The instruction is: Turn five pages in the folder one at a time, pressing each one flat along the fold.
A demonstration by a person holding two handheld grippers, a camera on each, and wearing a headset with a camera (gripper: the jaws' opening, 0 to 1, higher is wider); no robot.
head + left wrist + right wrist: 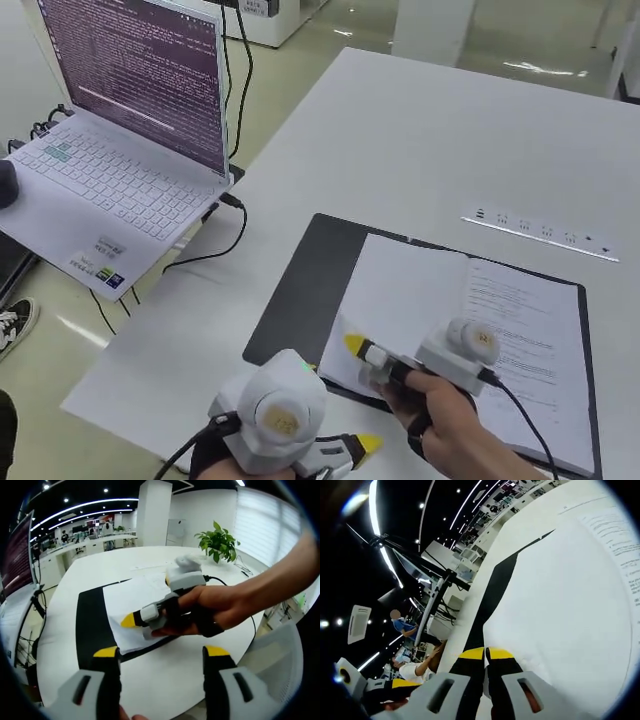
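right gripper point(486, 653): yellow-tipped jaws closed together at the near left corner of the blank white paper page point(410, 290); whether paper lies between them cannot be told. left gripper point(161, 651): jaws wide apart above the white table point(420, 130), near the open black folder point(300, 290), which lies flat beside a white laptop point(110, 170).

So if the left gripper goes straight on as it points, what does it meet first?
Probably the hand holding the right gripper over the folder; depth is unclear.
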